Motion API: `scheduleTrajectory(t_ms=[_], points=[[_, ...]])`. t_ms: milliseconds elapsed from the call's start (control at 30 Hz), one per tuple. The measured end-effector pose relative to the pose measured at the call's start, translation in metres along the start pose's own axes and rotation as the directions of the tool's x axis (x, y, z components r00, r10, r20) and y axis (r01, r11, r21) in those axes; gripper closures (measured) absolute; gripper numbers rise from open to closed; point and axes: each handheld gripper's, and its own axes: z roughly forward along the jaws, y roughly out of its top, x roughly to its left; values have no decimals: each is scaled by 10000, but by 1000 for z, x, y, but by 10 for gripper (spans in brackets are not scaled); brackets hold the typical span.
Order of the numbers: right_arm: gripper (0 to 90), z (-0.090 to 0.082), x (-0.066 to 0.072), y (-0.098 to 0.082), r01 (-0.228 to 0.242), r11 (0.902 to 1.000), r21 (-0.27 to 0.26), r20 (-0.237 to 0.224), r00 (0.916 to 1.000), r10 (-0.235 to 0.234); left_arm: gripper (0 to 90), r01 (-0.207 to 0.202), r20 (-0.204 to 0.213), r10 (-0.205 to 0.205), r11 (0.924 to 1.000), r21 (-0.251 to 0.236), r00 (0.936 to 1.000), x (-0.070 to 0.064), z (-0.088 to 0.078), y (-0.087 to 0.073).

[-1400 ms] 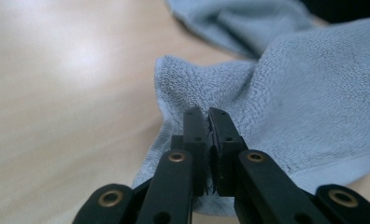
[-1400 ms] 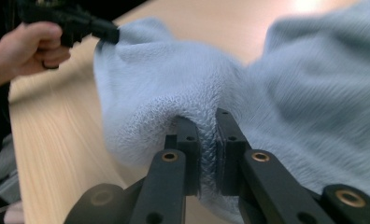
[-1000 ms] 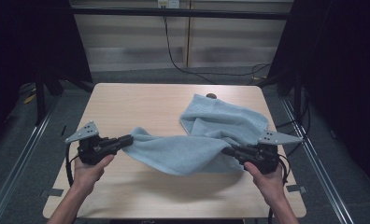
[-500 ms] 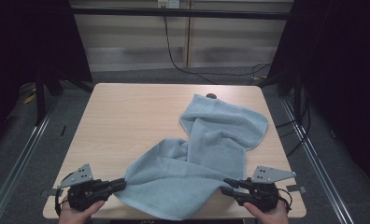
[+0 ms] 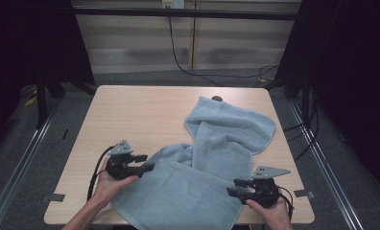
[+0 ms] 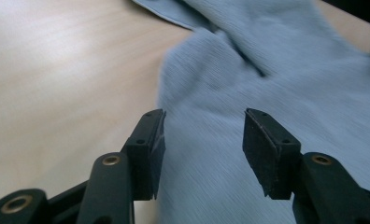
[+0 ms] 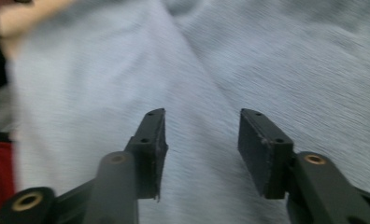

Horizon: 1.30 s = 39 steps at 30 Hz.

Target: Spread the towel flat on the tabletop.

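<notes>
A light blue towel (image 5: 212, 153) lies loosely folded on the wooden table (image 5: 130, 115), running from the back right to the front edge. My left gripper (image 5: 146, 162) rests at the towel's left edge, open, its jaws having just opened. In the left gripper view the towel (image 6: 267, 70) lies flat under the gap of the left gripper (image 6: 202, 128), and no cloth is pinched. My right gripper (image 5: 234, 187) is at the towel's front right part, open after just opening. The right gripper (image 7: 202, 126) hovers over the cloth (image 7: 267, 56) without holding it.
A small dark object (image 5: 217, 98) sits by the towel's far end. The left half of the table is bare wood. Metal rails (image 5: 25, 153) flank the table, and a black cable (image 5: 178, 52) trails over the floor behind it.
Both grippers held the towel raised over the table, then brought it down toward the front edge and let go. The left hand has since moved in from the edge.
</notes>
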Motion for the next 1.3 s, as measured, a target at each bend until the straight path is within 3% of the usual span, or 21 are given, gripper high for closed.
scheduleTrajectory(t_ms=[33, 67, 133, 233, 300, 367, 400, 567, 667, 733, 767, 867, 900, 933, 1000, 1133, 1233, 1300], points=[[492, -1, -3, -1, -130, 9999, -40, 76, 9999, 130, 481, 142, 28, -142, 9997, -189, 9999, 4, 6, 3], [484, -3, -5, -2, -152, 9998, -148, 69, 9999, 153, 463, 274, 226, -272, 9996, -76, 9994, 9, 13, 7], [469, -7, -8, -3, -154, 9995, -267, 271, 9995, 162, 423, 336, -39, -335, 9993, 166, 9994, 13, 27, 10], [459, -10, -15, -5, -195, 9994, -297, 523, 9984, 210, 444, 600, 46, -604, 9966, 562, 9982, 13, 44, 8], [457, -9, -20, -6, -202, 9995, -228, 658, 9976, 216, 605, 37, 100, -51, 9909, 1343, 9999, 11, 53, 6], [460, -7, -23, -7, -228, 9996, -134, 756, 9969, 238, 799, 62, 366, -120, 9882, 1530, 9993, 9, 54, 4], [460, -6, -23, -7, -197, 9997, -144, 811, 9965, 208, 864, -216, 205, 186, 9873, 1574, 9996, 7, 52, 4], [462, 2, -22, -7, -105, 9998, 166, 734, 9973, 92, 880, 388, 730, -449, 9958, 826, 9963, 10, 20, 3], [470, 10, -20, -7, 228, 9978, 617, 944, 9951, -286, 880, 674, 998, -689, 9976, 181, 9926, 10, -7, 0], [462, 19, -16, -7, 558, 9928, 1063, 1095, 9917, -675, 880, 816, 1004, -820, 9966, 79, 9916, 8, -23, -7], [462, 21, -14, -7, 796, 9919, 990, 1112, 9897, -905, 880, 953, 1035, -949, 9954, 7, 9901, 9, -31, -12], [558, 30, -8, -1, 1265, 9847, 1196, 1434, 9793, -1432, 880, 1585, 1220, -1554, 9872, -161, 9803, 10, -51, -30], [634, 32, -5, 1, 1323, 9840, 1192, 1362, 9795, -1482, 879, 1684, 1076, -1654, 9855, -191, 9803, 9, -57, -36], [724, 35, -3, 2, 1376, 9840, 1134, 1264, 9803, -1517, 878, 1855, 1204, -1823, 9825, -159, 9758, 8, -62, -42], [819, 38, 1, 5, 1314, 9844, 1169, 1141, 9829, -1448, 874, 2030, 1262, -1996, 9791, -144, 9717, 5, -72, -56], [836, 29, 12, 3, 1099, 9919, 644, 44, 9939, -1104, 832, 2143, 1396, -2138, 9767, 116, 9669, 0, -89, -76], [834, 17, 24, -3, 1116, 9922, 559, -352, 9933, -1097, 764, 2129, 1217, -2107, 9771, -57, 9700, 3, -94, -77], [820, 10, 35, -8, 1118, 9922, 550, -566, 9925, -1087, 710, 1981, 881, -1952, 9799, -248, 9768, 6, -92, -72]])
